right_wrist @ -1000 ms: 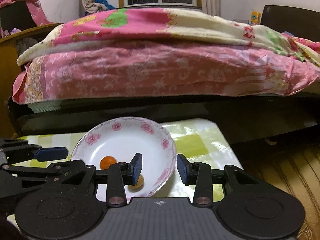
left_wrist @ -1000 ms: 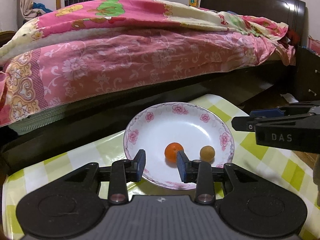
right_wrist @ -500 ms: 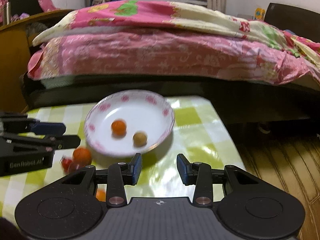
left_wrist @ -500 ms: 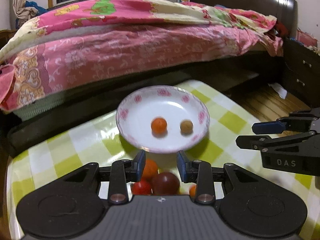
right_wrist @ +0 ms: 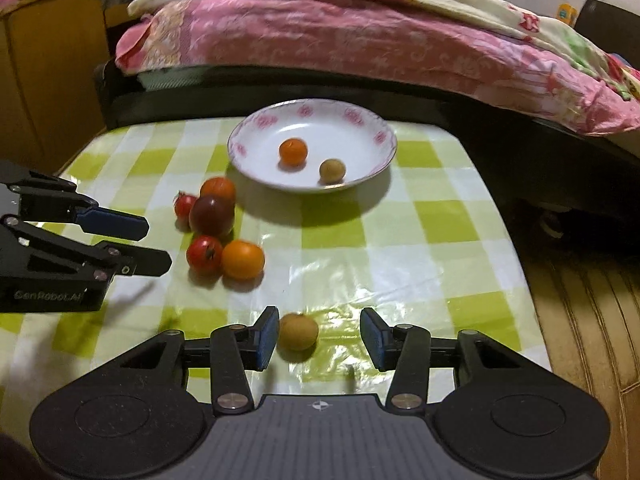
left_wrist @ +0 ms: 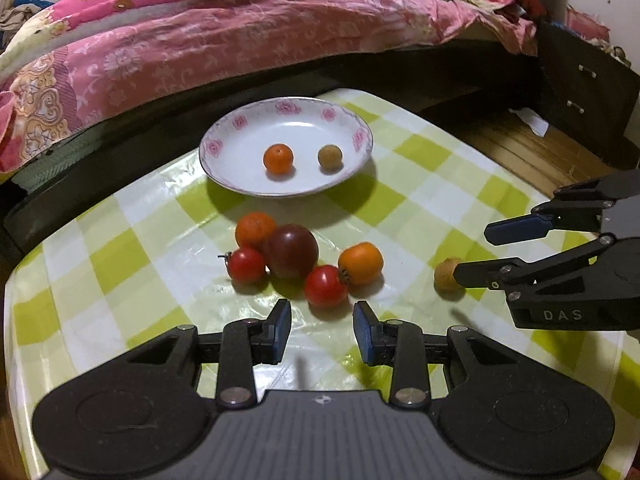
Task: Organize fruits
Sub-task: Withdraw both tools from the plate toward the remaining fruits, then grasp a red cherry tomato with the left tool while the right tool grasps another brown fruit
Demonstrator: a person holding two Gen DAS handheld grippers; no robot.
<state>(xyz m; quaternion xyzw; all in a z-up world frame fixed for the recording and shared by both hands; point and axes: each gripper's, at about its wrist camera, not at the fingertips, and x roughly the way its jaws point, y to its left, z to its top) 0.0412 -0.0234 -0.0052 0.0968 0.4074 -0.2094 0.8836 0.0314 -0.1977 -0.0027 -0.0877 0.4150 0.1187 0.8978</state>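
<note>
A white plate with pink flowers stands at the far side of the green-checked table and holds a small orange and a brown fruit. Nearer lie a dark purple tomato, two red tomatoes and two oranges. My left gripper is open and empty, just short of the nearer red tomato. My right gripper has its jaws opening around a loose brown fruit, which lies close to the left finger, apart from the right pad.
A bed with a pink quilt and a dark frame runs behind the table. The table's right edge drops to a wooden floor. A dark drawer unit stands at the far right. Each gripper shows at the side of the other's view.
Both grippers have drawn back from the plate and tipped down, so the loose fruits on the cloth came into view. The right jaws now stand wider, with the brown fruit between them.
</note>
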